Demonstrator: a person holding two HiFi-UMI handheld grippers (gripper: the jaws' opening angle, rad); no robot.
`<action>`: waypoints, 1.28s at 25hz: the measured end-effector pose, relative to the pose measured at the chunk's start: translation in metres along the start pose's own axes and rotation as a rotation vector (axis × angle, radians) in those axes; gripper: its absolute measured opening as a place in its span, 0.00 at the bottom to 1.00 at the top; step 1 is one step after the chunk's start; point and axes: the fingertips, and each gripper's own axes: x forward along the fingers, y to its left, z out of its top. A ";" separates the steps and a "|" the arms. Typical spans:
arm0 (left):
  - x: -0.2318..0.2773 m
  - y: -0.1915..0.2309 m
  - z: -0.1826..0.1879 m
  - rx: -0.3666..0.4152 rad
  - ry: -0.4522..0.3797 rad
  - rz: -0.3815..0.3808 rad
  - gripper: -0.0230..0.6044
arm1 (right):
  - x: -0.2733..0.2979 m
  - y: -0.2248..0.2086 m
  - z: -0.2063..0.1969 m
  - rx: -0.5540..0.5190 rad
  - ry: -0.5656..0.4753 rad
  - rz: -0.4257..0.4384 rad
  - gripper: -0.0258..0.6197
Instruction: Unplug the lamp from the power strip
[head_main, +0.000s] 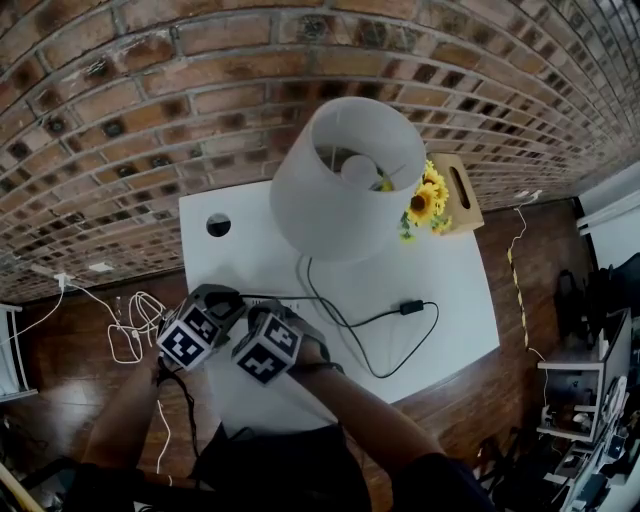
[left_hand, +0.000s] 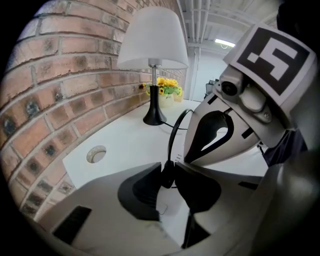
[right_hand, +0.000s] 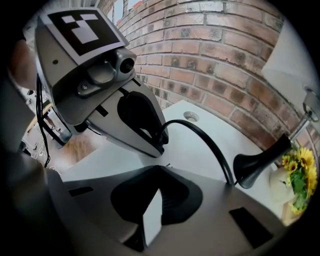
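The lamp (head_main: 345, 180), with a white shade, stands at the back of the white table (head_main: 450, 280). Its black cord (head_main: 350, 322) loops past an inline switch (head_main: 410, 307) back to the two grippers at the table's front left. In the left gripper view, my left gripper (left_hand: 167, 176) is shut on the black plug (left_hand: 168, 172), and the cord (left_hand: 173, 131) rises from it. In the right gripper view, my right gripper (right_hand: 152, 210) is shut on the white power strip (right_hand: 151, 222). The two grippers' tips nearly touch. The socket itself is hidden.
Sunflowers (head_main: 425, 200) and a wooden box (head_main: 460, 190) stand right of the lamp. A round cable hole (head_main: 218, 224) sits at the table's back left. A brick wall runs behind. White cables (head_main: 130, 330) lie on the wooden floor at the left.
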 end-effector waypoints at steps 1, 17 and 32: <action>-0.001 0.000 0.001 -0.018 -0.010 0.000 0.22 | 0.000 0.000 0.000 0.003 0.005 0.003 0.02; -0.003 0.000 0.001 -0.048 -0.017 0.047 0.21 | 0.000 -0.002 0.003 0.099 0.015 0.044 0.03; -0.005 0.002 0.003 -0.127 -0.032 0.080 0.20 | 0.000 -0.001 0.002 0.035 0.017 0.005 0.03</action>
